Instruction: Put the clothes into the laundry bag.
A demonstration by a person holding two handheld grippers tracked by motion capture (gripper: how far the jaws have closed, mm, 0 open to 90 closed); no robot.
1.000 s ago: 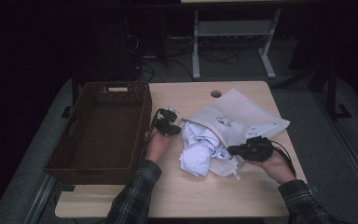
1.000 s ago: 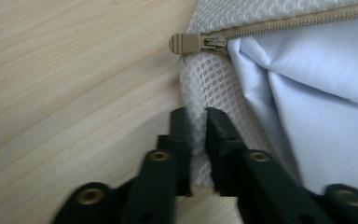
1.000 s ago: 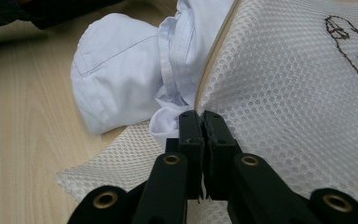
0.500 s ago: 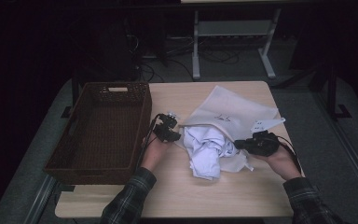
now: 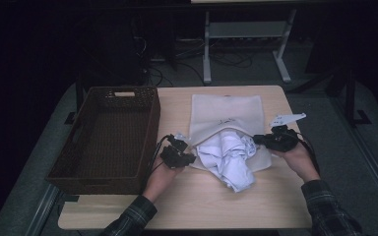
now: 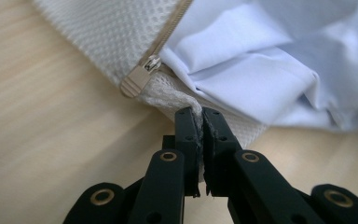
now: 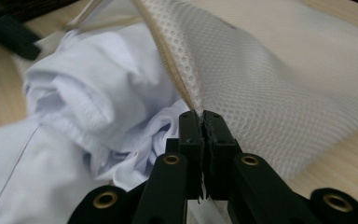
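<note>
On your table [image 5: 275, 206] the basket [image 5: 109, 135] sits at the left, and the mesh bag [image 5: 226, 113] lies flat just right of it, stretching away from you. The garment [image 5: 229, 155] spills from the bag's near mouth onto the table. Your left gripper [image 5: 191, 159] sits between basket and bag mouth, your right gripper [image 5: 256, 139] at the mouth's right edge.

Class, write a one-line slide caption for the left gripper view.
Left gripper shut on the mesh laundry bag's edge beside the zipper pull, white garment spilling out.
</note>
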